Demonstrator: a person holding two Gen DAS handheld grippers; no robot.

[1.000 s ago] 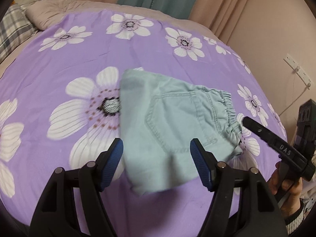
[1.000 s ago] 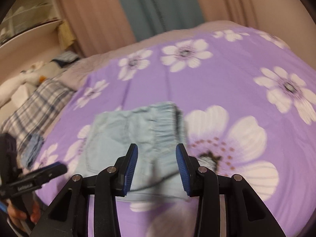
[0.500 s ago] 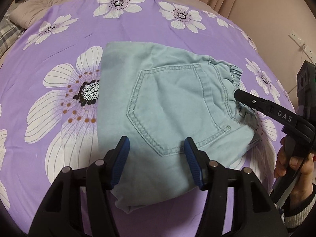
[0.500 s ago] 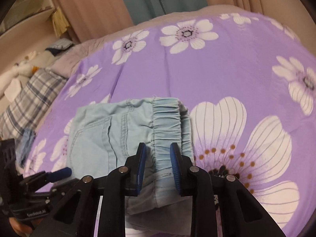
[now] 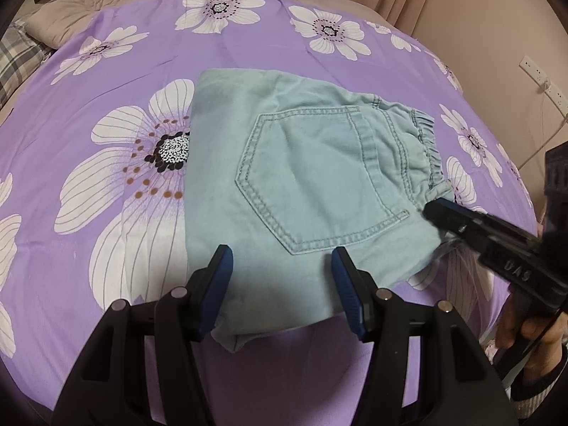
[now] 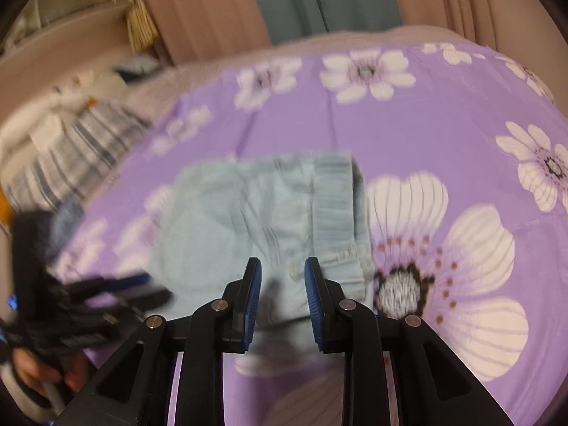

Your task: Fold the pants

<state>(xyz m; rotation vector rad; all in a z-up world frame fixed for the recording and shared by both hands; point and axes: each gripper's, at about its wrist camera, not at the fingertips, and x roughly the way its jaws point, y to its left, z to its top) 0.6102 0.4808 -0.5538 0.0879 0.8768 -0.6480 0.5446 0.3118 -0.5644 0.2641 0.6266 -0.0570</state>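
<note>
Change: over the last second both grippers came down closer to the light blue-green denim pants, which filled more of each wrist view than before, and both pairs of jaws narrowed, then held.
Meaning for the task: the pants looked already folded into a compact block, back pocket up; I judged this a final tidy or a reach for 1 more fold, not a start.
Pants, place: flat on the purple bedspread with white flowers, elastic waistband toward the right in the left wrist view.
Left gripper: tilted steeply down over the near edge of the pants, blue pads apart about halfway, cloth seen between them but not pinched.
Right gripper: angled down at the waistband corner, pads narrowly apart with a gap showing; the view was blurred, and no cloth looked clamped. In the left wrist view its black tip sat at the waistband edge.
Hands: a hand in a knitted cuff held the right gripper's handle.
</note>
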